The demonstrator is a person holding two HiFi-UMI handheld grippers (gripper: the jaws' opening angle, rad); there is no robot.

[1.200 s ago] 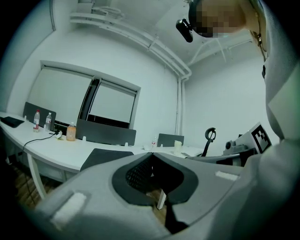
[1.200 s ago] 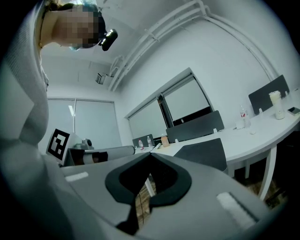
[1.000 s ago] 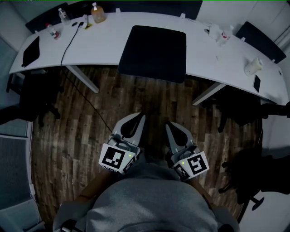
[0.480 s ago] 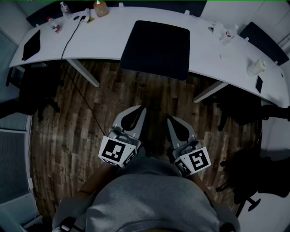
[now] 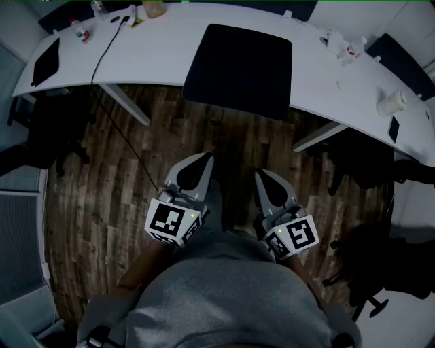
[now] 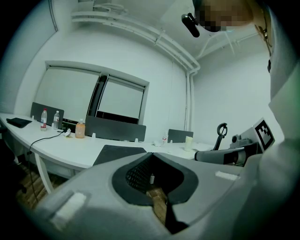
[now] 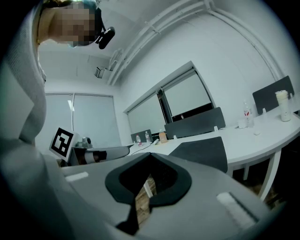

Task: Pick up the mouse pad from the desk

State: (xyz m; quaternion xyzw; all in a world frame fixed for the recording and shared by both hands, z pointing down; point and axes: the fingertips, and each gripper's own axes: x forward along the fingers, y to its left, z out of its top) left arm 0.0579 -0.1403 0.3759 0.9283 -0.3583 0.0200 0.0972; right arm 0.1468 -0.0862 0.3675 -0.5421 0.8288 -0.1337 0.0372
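A large black mouse pad lies flat on the white desk, its near edge hanging slightly over the desk's front. It also shows as a dark slab in the left gripper view and the right gripper view. My left gripper and right gripper are held close to my body over the wooden floor, well short of the desk. Both are shut and hold nothing.
On the desk: bottles and a black cable at the far left, a dark tablet at the left end, a white cup and small items at the right. Desk legs and dark chairs stand under it.
The desk and mouse pad have shifted up and grown slightly in the head view as I step closer. Both grippers moved a little forward, still shut.
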